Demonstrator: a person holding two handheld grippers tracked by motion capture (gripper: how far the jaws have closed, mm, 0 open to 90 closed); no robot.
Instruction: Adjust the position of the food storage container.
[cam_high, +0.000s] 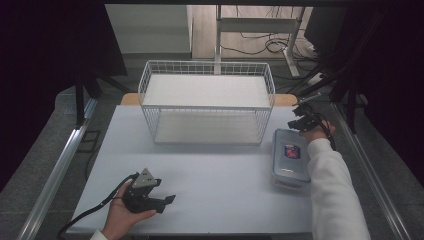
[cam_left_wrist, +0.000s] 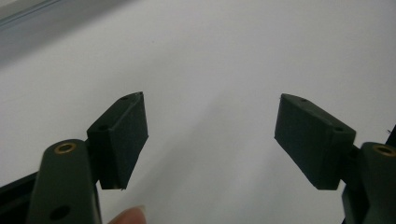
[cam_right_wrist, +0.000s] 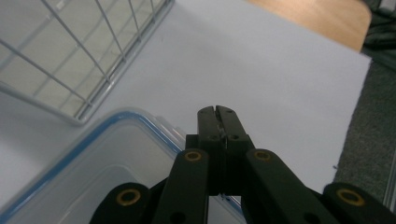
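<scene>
Down at the near edge of the table (cam_high: 210, 200), the left gripper (cam_high: 167, 201) sits low in the person's left hand (cam_high: 122, 216), and its own view shows the jaws spread wide with just bare white tabletop between them, a fingertip (cam_left_wrist: 130, 216) peeking in at the bottom. Over on the far right, the right gripper (cam_right_wrist: 218, 112) hovers at the far end of the clear plastic container (cam_high: 290, 157), a white sleeve (cam_high: 332, 195) reaching along beside it. Its jaws are pressed tight together, pads meeting, nothing between them. Seen along those jaws, the container's blue-edged lid (cam_right_wrist: 100, 168) lies right beneath and to the left, tips pointing past its rim toward open table. That container rests flat on the table's right side, just beside the lower right corner of the white wire rack (cam_high: 207, 102), close but apart from it. A small printed label (cam_high: 291, 151) sits on the lid.
</scene>
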